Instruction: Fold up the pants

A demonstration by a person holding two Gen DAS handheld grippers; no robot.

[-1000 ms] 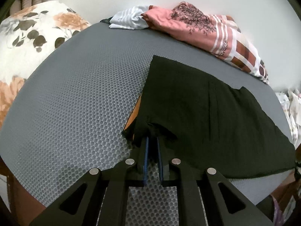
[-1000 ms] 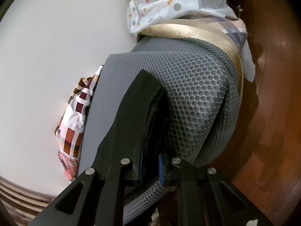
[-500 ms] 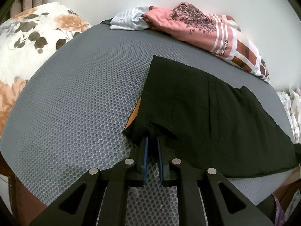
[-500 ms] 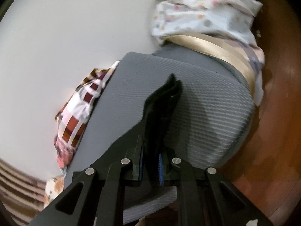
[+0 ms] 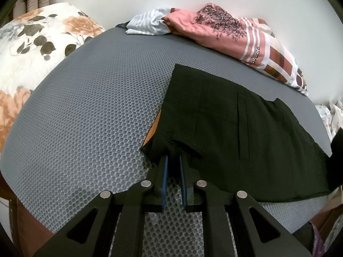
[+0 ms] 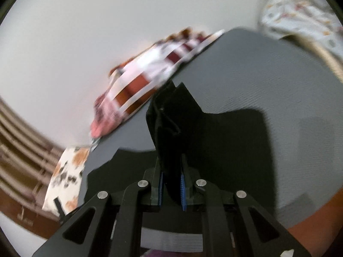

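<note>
Currently the grey mesh mattress [image 5: 90, 115] carries the black pants [image 5: 246, 132], lying mostly flat across it, waistband end toward the left and the pink striped cloth [image 5: 235, 34] heaped behind. Left gripper [image 5: 174, 160] is clamped on the near waistband corner, pinning it to the mattress; right gripper [image 6: 171, 171] is clenched on the opposite end, which stands lifted above the flat part in the blurred right view. Judgement: first fold begun, not landed; laying, aligning and any further folds remain.
</note>
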